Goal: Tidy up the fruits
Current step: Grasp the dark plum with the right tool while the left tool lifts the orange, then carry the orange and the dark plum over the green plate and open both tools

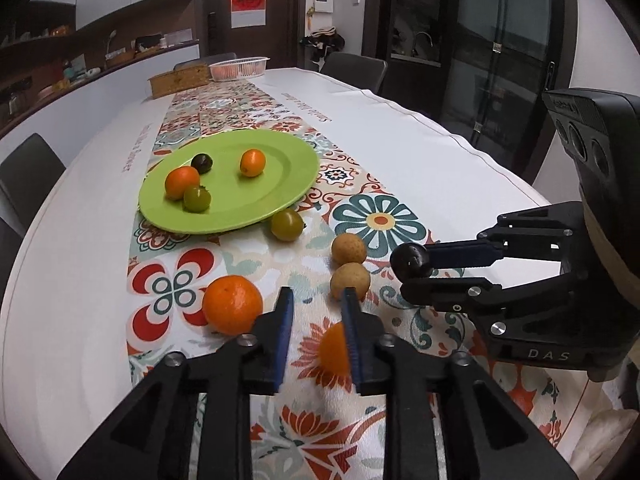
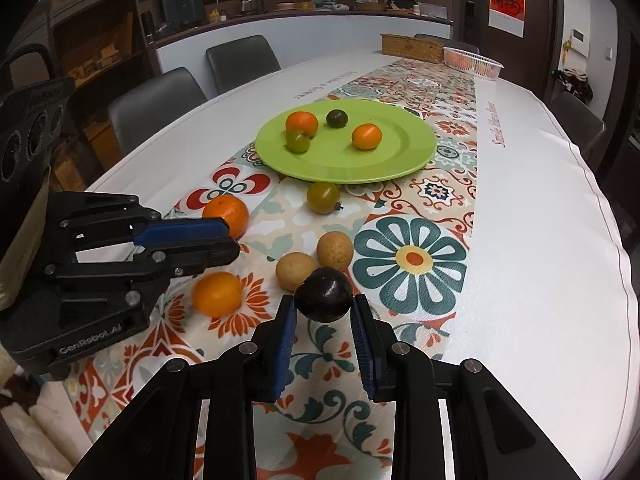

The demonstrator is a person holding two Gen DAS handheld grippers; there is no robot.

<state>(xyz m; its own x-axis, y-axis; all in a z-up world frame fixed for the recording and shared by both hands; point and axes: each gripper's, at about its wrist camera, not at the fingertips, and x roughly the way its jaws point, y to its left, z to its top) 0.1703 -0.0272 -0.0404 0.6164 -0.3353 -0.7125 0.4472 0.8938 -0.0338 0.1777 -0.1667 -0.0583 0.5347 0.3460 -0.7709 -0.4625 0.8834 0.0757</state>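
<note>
Left gripper (image 1: 316,300): closed, gripping nothing.
Right gripper (image 2: 324,312): gripping the dark plum (image 2: 323,295), lower centre.
Green plate (image 2: 400,160): holding four fruits.

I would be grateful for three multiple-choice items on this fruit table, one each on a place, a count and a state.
1. Where is the greenish fruit that is not on the plate?
A. On the cloth beside the plate's near rim
B. In the white basket
C. On a chair

2. How many fruits lie on the green plate?
A. Two
B. Four
C. Six

3. What is the right gripper doing?
A. Standing open and empty
B. Gripping the plate's rim
C. Holding a dark purple fruit

Answers:
1 A: the greenish fruit sits on the patterned cloth just off the green plate.
2 B: two orange, one green and one dark.
3 C: the right gripper clamps the dark purple fruit.
</note>
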